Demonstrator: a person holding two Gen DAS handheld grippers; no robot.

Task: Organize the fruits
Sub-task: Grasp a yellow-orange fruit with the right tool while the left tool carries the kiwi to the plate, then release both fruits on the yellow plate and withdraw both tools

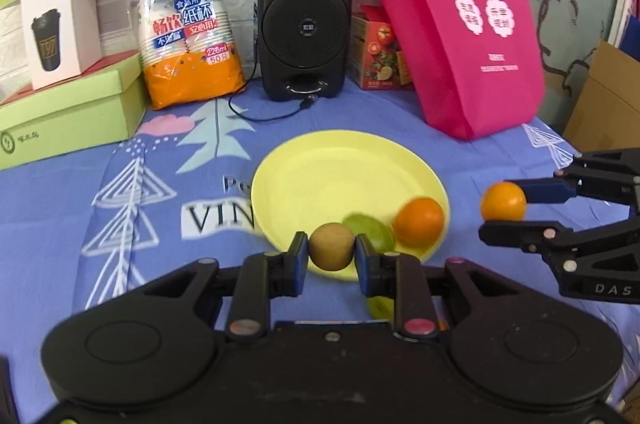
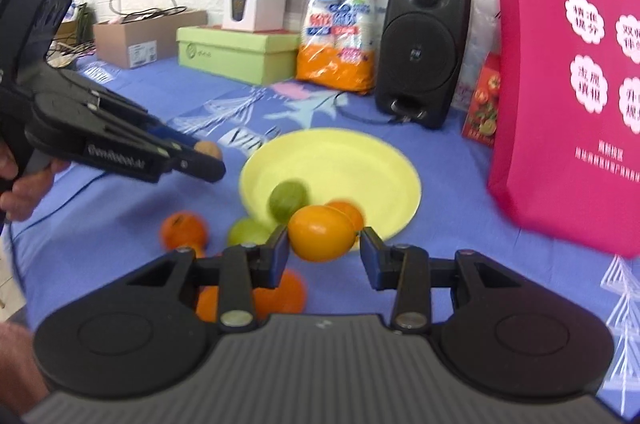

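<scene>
My left gripper [image 1: 331,256] is shut on a brown kiwi [image 1: 331,247] and holds it over the near rim of the yellow plate [image 1: 320,175]. A green lime [image 1: 374,230] and an orange [image 1: 419,222] lie on the plate. My right gripper [image 2: 323,250] is shut on an orange-yellow fruit [image 2: 320,232] just in front of the plate [image 2: 340,163]; it shows in the left wrist view [image 1: 503,200] to the right of the plate. On the cloth beside the plate lie another lime [image 2: 247,232] and several oranges [image 2: 183,230].
A black speaker [image 1: 305,19] with a cable, a pack of paper cups [image 1: 188,23], green boxes [image 1: 64,115], a fruit carton [image 1: 380,51] and a pink bag [image 1: 460,23] stand behind the plate on the blue tablecloth [image 1: 120,224].
</scene>
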